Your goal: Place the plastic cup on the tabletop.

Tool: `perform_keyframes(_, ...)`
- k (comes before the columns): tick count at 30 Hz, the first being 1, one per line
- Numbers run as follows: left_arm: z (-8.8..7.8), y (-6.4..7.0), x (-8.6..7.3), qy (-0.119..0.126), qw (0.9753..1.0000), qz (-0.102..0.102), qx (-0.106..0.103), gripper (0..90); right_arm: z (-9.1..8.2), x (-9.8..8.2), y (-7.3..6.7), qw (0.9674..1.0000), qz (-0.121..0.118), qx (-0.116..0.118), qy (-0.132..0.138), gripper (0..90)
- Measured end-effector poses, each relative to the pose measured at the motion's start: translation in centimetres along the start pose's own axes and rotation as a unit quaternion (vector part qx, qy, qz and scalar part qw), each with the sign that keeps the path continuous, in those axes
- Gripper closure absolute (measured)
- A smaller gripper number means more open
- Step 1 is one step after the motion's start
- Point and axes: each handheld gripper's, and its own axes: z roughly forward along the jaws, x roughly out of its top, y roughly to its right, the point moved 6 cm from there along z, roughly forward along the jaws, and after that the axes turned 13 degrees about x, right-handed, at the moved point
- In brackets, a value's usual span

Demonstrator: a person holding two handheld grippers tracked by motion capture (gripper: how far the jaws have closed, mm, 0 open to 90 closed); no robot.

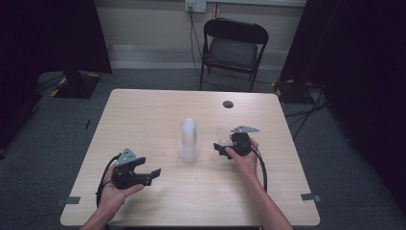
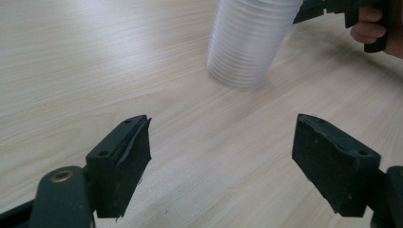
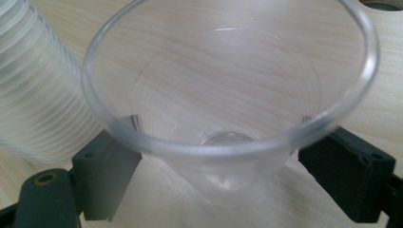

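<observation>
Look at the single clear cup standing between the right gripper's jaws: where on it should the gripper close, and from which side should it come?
Grip the single cup low on its tapered wall, beneath the wide rim, with the right gripper coming level from the person's side, a jaw on each flank. It stands upright, mouth up, so the sides are free; the stack of cups stands close by.

Table (image 1: 158, 108): light wood-grain top, standing on grey carpet.
Stack of clear cups (image 1: 189, 140): standing upright near the table's middle.
Single clear cup (image 1: 222, 132): sitting upright on the wood just right of the stack, mouth up.
Dark round spot (image 1: 228, 104): lying flat near the far edge, well apart from both cups.
</observation>
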Motion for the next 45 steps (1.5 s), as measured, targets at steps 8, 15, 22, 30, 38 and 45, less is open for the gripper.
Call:
perform_keyframes(8,0.2,-0.7,-0.2,-0.001,0.9999,-0.003,0.010,20.3,-0.6,-0.5,-0.5,0.9999,0.004,0.010,-0.001,14.2)
perform_keyframes(15,0.1,-1.4,-0.1,0.001,0.9998,-0.007,0.018,20.3,-1.6,-0.8,-1.0,0.9999,0.008,0.014,-0.001,14.3)
perform_keyframes(22,0.0,-1.7,-0.1,0.002,0.9997,-0.011,0.023,20.3,-2.8,-1.0,-1.2,0.9999,0.010,0.011,-0.006,14.3)
perform_keyframes(30,-0.2,-1.9,-0.2,-0.001,0.9994,-0.014,0.031,20.4,-5.1,-1.9,-1.3,0.9998,0.019,0.010,-0.003,14.5)
perform_keyframes(38,-0.3,-1.2,-0.3,-0.017,0.9991,-0.014,0.035,20.7,-8.2,-2.5,-2.1,0.9999,0.011,-0.003,0.010,15.6)
perform_keyframes(45,-1.0,-1.0,-1.3,-0.031,0.9986,0.006,0.044,20.7,-10.7,-3.4,-3.0,0.9998,0.009,-0.007,0.015,15.6)
